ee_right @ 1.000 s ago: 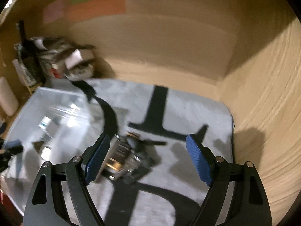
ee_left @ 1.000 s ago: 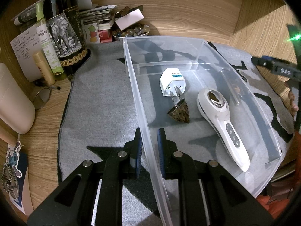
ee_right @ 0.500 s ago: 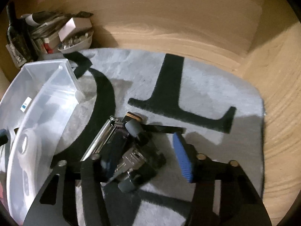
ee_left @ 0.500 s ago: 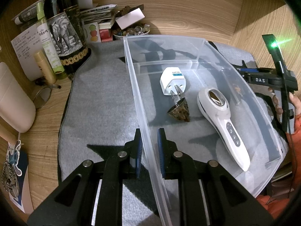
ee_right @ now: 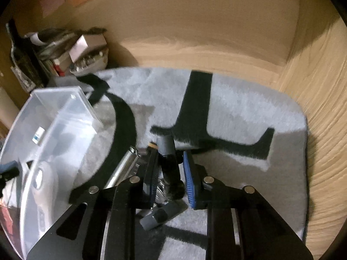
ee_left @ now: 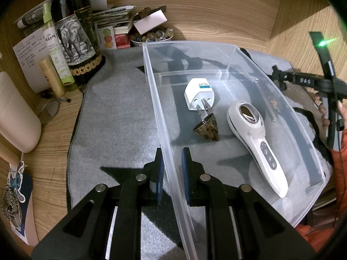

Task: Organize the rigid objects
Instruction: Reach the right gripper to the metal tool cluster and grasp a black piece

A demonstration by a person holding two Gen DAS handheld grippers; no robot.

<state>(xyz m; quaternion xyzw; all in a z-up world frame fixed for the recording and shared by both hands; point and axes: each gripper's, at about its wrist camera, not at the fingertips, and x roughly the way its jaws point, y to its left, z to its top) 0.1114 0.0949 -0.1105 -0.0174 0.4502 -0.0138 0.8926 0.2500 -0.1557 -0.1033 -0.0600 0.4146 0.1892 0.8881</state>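
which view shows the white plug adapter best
The left wrist view: the white plug adapter lies sharp and whole in the clear bin. The right wrist view shows only its blurred label through the bin wall.

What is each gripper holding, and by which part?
Left gripper: the clear bin, clamped by its near side wall. Right gripper: jaws closing around a black tool handle; a firm hold cannot be told.

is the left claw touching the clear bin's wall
Touching: the left wrist view shows the left claw with both pads pressed on the clear bin wall.
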